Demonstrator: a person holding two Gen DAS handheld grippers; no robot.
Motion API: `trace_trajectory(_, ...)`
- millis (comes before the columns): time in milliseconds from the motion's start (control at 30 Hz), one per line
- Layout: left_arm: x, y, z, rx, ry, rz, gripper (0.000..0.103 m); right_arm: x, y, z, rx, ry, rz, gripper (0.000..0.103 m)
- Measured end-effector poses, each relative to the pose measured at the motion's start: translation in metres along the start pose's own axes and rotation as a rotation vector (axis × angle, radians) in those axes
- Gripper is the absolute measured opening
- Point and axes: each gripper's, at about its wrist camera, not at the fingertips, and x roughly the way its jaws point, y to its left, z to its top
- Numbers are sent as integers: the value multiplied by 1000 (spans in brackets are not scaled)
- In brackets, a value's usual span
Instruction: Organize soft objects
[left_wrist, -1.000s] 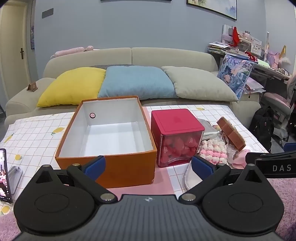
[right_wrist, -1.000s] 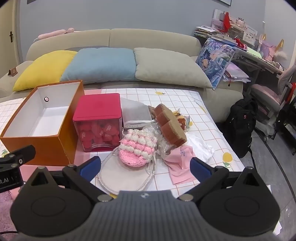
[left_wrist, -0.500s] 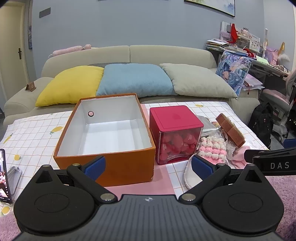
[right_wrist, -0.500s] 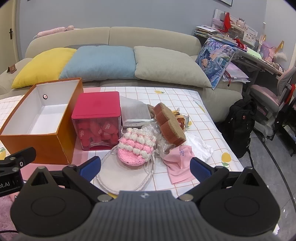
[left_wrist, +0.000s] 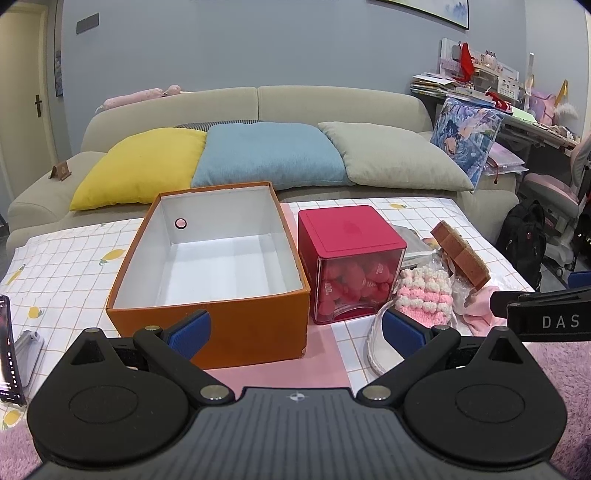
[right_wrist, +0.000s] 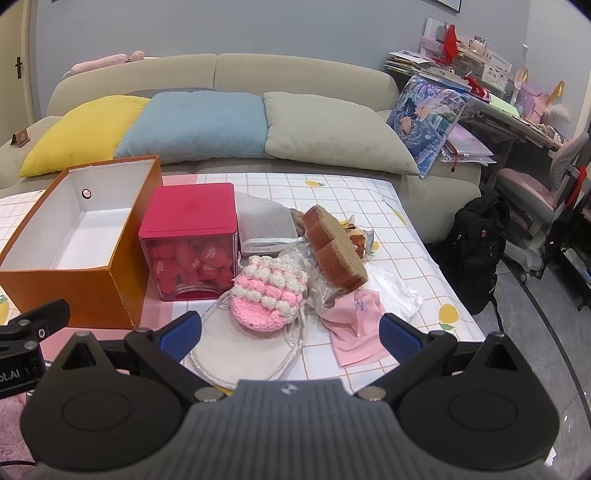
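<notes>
An empty orange box (left_wrist: 207, 321) (right_wrist: 74, 291) with a white inside stands on the table. Right of it sits a red-lidded clear cube (left_wrist: 351, 258) (right_wrist: 192, 243) full of red soft pieces. Beside the cube lies a pile: a pink-and-white crocheted pouch (right_wrist: 269, 295) (left_wrist: 424, 295), a brown toast-shaped cushion (right_wrist: 336, 251) (left_wrist: 461, 254), a pink cloth (right_wrist: 358, 325), a white drawstring bag (right_wrist: 236, 354) and a grey pouch (right_wrist: 266, 221). My left gripper (left_wrist: 295, 328) is open in front of the box. My right gripper (right_wrist: 290, 332) is open just short of the crocheted pouch.
The table wears a checked cloth with lemon prints (right_wrist: 332, 192). A phone (left_wrist: 9, 347) lies at its left edge. Behind is a sofa with yellow (left_wrist: 144, 166), blue and grey cushions. A black backpack (right_wrist: 476, 251) and a cluttered desk stand at the right.
Both views have shifted slightly: the box, cube and pile sit a little lower and nearer in frame. Both grippers stay open and nothing on the table has moved.
</notes>
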Motion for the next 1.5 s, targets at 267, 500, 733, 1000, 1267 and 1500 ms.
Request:
trace_trajectory(267,1,1,-1,-1,11,-5,103,1,0,1,2,4,0,100)
trace_trajectory(500,1,1,-1,-3,16,-5,103,2,0,0,2,8,-4,100)
trace_trajectory(733,1,2,-1,-4,18,-4,103,3,-1,0,7,11,-8,100)
trace_trajectory(1000,2,2,-2,-4,22,-4,103,3,-1,-1,11,15,-9,100)
trace_trajectory(1267,3,3,-2,-6,26,-3,103,4,-2,-2,11,19,-10,100)
trace_trajectory(1500,3,3,-2,-5,28,-3,103,5,-2,-2,13,20,-10,100)
